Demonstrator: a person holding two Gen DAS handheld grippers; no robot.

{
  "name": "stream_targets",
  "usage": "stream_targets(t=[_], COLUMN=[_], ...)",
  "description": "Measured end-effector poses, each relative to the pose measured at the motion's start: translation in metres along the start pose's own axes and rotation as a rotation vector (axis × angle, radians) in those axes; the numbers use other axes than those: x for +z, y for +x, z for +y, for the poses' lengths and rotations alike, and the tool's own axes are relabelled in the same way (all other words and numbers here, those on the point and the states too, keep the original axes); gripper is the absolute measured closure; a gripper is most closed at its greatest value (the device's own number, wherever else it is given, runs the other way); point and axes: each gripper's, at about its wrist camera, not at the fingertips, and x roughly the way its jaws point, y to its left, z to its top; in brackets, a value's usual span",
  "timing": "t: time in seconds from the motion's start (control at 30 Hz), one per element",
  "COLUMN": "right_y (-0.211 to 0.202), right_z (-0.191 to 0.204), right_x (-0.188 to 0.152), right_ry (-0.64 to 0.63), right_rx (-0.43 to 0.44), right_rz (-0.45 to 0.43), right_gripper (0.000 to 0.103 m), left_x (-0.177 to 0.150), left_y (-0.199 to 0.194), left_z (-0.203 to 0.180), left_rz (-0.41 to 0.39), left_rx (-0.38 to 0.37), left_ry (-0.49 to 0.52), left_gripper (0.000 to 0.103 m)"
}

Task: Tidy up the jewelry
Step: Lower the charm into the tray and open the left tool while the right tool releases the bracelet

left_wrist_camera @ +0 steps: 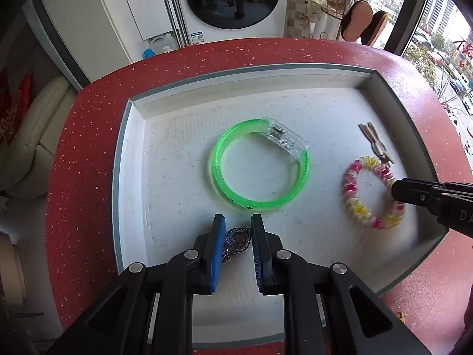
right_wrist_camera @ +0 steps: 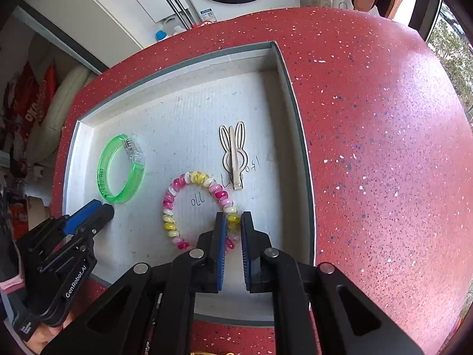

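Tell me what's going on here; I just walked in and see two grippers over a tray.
A person holds a gripper in each hand over a white tray on a red table, sorting jewelry. The left gripper has a dark heart brooch between its pads. The right gripper straddles the pink and yellow coil bracelet, jaws barely apart. A green bangle and a bunny hair clip lie loose in the tray.

A red speckled table (right_wrist_camera: 369,118) carries a shallow white tray (right_wrist_camera: 291,94) holding jewelry.
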Motion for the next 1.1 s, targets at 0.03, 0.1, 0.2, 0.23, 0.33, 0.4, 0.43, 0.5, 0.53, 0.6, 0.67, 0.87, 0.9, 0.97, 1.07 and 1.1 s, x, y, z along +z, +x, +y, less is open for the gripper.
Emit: stream_targets(t=[0.03,0.1,0.2,0.23,0.33,0.4,0.43,0.5,0.53,0.6,0.67,0.87,0.9,0.97,1.07,1.1], right_y=[0.0,0.0,-0.008,-0.01,-0.019,-0.025,-0.028,-0.032,-0.034,-0.036,-0.04,-0.042,-0.041,-0.042,-0.047,-0.048], right_z=[0.0,0.002,0.001,0.001,0.002,0.001,0.001,0.002,0.001,0.0,-0.001,0.004,0.005,0.004,0.005,0.006], right_x=[0.0,0.0,-0.003,-0.004,-0.005,-0.008,-0.009,-0.011,-0.012,-0.014,-0.017,-0.02,-0.02,-0.022,-0.025,-0.026], right_ry=[0.003,0.009,0.011,0.013,0.026,0.032,0.033,0.038,0.042,0.052,0.06,0.058,0.062,0.077,0.073,0.07], right_rx=[0.005,0.016,0.032,0.036,0.058,0.07,0.074,0.079,0.084,0.092,0.101,0.106,0.108,0.12,0.129,0.133], right_rz=[-0.002,-0.006,-0.021,-0.026,-0.043,-0.053,-0.057,-0.062,-0.065,-0.068,-0.071,-0.079,-0.078,-0.079,-0.089,-0.095], right_gripper=[0.08,0.059,0.056,0.056,0.053,0.047,0.046,0.045,0.045,0.045,0.045,0.041,0.041,0.041,0.034,0.026], left_x=[0.0,-0.002,-0.003,-0.004,-0.004,-0.004,-0.005,-0.006,-0.006,-0.008,-0.009,-0.015,-0.015,-0.016,-0.019,-0.021], left_y=[-0.002,-0.005,-0.011,-0.012,-0.014,-0.017,-0.019,-0.021,-0.023,-0.026,-0.03,-0.046,-0.047,-0.047,-0.05,-0.051], left_z=[-0.002,-0.005,-0.009,-0.009,-0.004,-0.003,-0.002,-0.002,-0.003,-0.005,-0.007,-0.002,-0.002,-0.001,0.002,0.004], left_rz=[-0.003,-0.01,-0.024,-0.026,-0.027,-0.031,-0.034,-0.036,-0.041,-0.048,-0.048,-0.11,-0.105,-0.098,-0.098,-0.095], left_rx=[0.0,0.006,0.018,0.013,0.008,0.013,0.011,0.01,0.011,0.014,0.012,0.052,0.046,0.048,0.065,0.065], left_ry=[0.002,0.017,0.033,0.03,0.019,0.016,0.016,0.016,0.018,0.024,0.026,0.0,0.001,0.006,0.005,0.002], left_gripper=[0.067,0.067,0.067,0.067,0.067,0.067,0.066,0.066,0.066,0.066,0.066,0.0,0.0,0.0,0.0,0.0])
